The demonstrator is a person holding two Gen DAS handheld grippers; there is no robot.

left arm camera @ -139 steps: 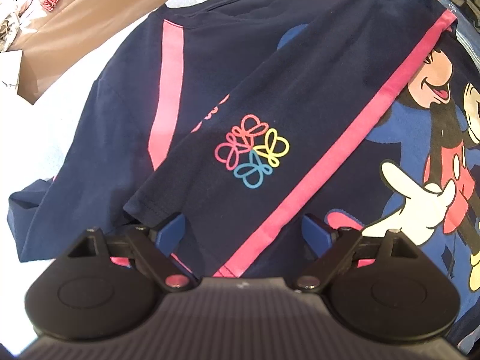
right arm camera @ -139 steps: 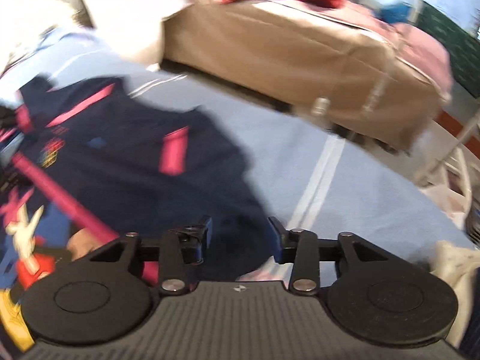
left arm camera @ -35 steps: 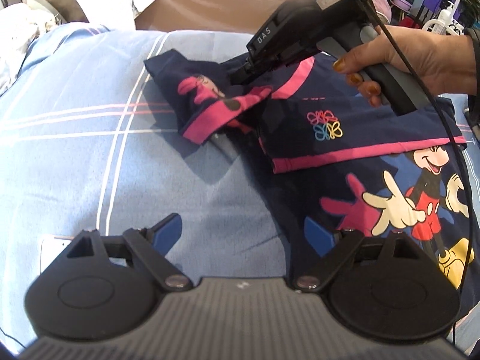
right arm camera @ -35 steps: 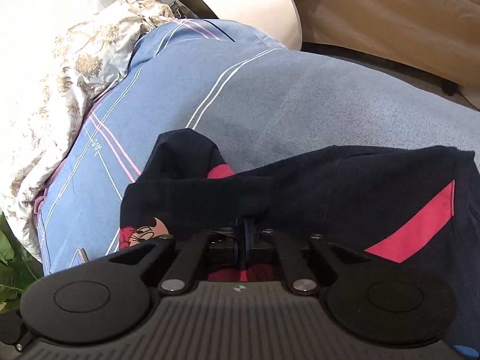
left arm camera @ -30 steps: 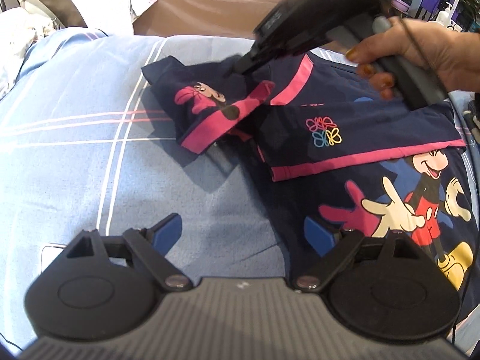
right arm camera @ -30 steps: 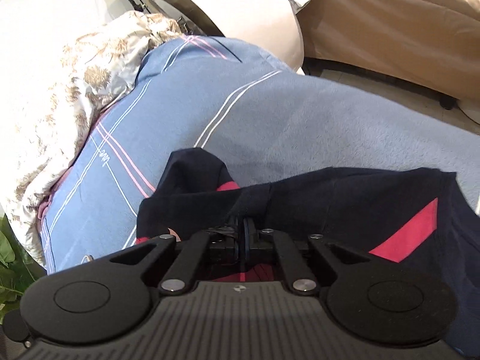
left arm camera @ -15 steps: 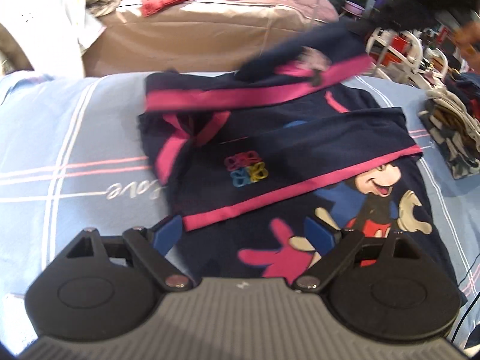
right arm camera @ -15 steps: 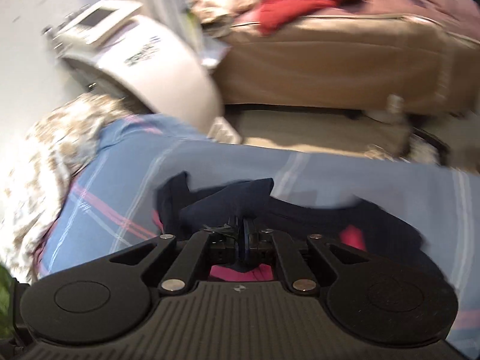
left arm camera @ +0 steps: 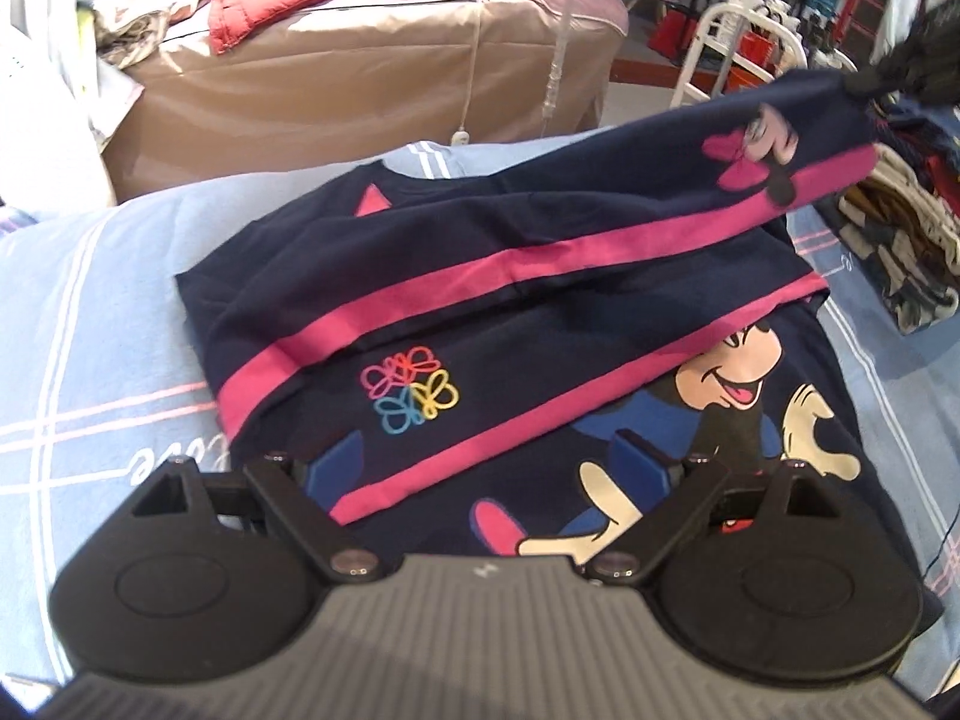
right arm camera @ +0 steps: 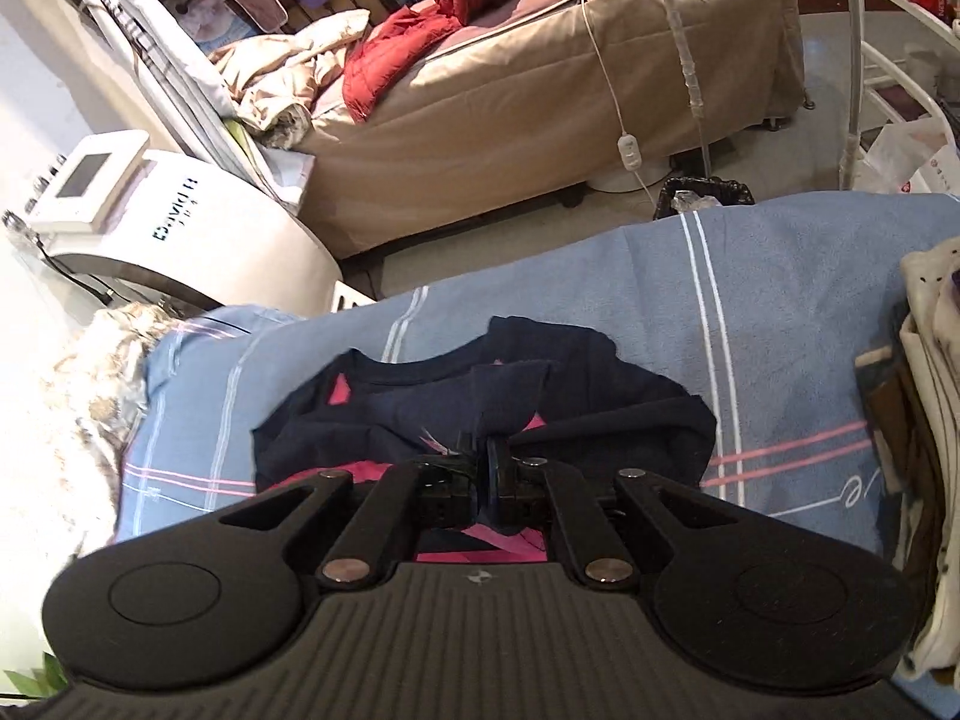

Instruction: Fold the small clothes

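A navy shirt with pink stripes and a cartoon mouse print lies on the blue striped sheet. One sleeve is folded flat across its chest. The other sleeve is stretched up and across to the upper right, where my right gripper shows as a dark blur at its cuff. In the right wrist view that gripper is shut on a bunch of the navy sleeve cloth, raised over the shirt. My left gripper hovers open over the shirt's printed lower part, with nothing between its fingers.
A stack of folded clothes sits on the sheet at the right, also at the right edge of the right wrist view. Beyond stand a brown bed with a red jacket, a white machine and a floral quilt.
My right gripper has carried the sleeve from the shirt's left side up and across to the right. My left gripper has shifted from the bare sheet to above the shirt's print.
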